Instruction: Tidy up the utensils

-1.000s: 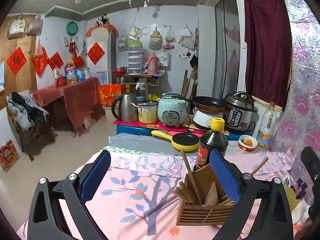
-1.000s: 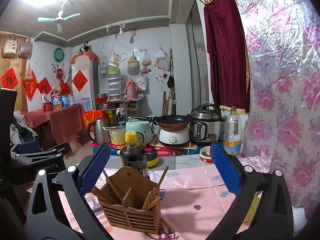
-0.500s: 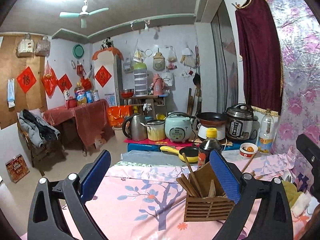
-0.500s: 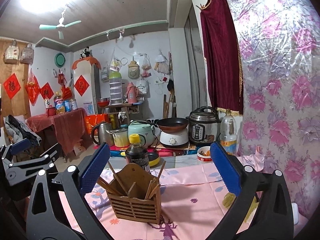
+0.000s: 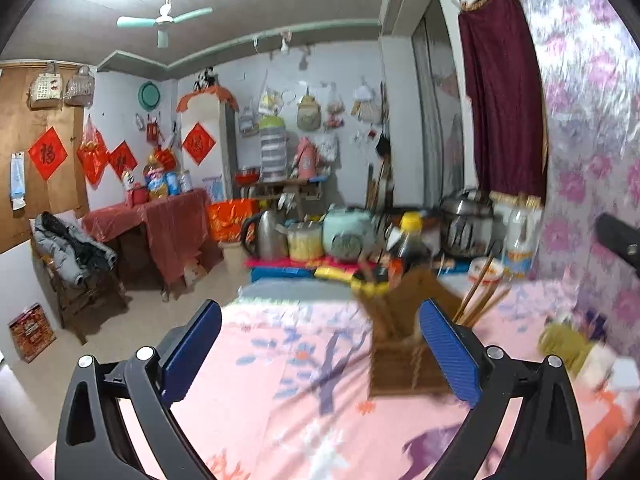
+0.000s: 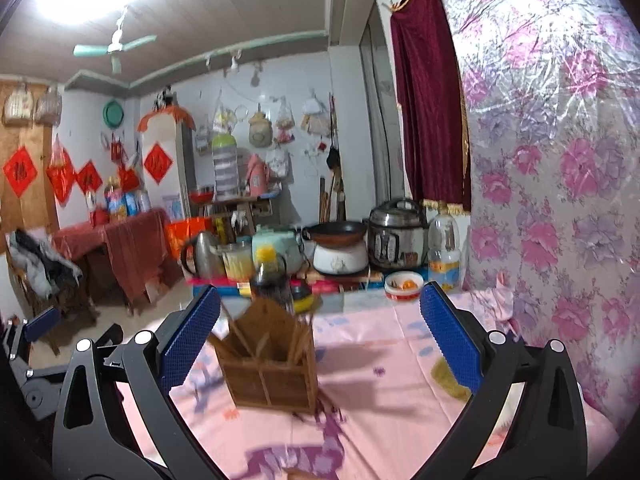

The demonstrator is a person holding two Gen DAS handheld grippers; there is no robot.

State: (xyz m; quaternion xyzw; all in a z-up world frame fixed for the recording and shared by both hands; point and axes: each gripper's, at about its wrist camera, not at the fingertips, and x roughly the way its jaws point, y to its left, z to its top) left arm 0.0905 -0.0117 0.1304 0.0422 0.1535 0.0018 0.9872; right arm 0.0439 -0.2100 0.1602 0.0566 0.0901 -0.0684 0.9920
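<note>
Both my grippers have drawn back and tilted up from the holder (image 6: pixel 269 360), which stands mid-worktop (image 6: pixel 380 360) holding chopsticks (image 5: pixel 478 292) upright, left gripper (image 5: pixel 320 354) and right gripper (image 6: pixel 320 340) jaws released, empty.

wooden utensil holder (image 5: pixel 404 356) motion-blurred, partly behind blue pad, contents indistinct

The slatted utensil holder (image 6: pixel 272 364) is matt brown wood, standing on a soft pink floral cloth (image 6: pixel 380 364) over the desk. Both claws have matt black plastic arms with ribbed blue pads (image 6: pixel 448 338), and behind sits a shiny metal kettle (image 6: pixel 202 256).
</note>
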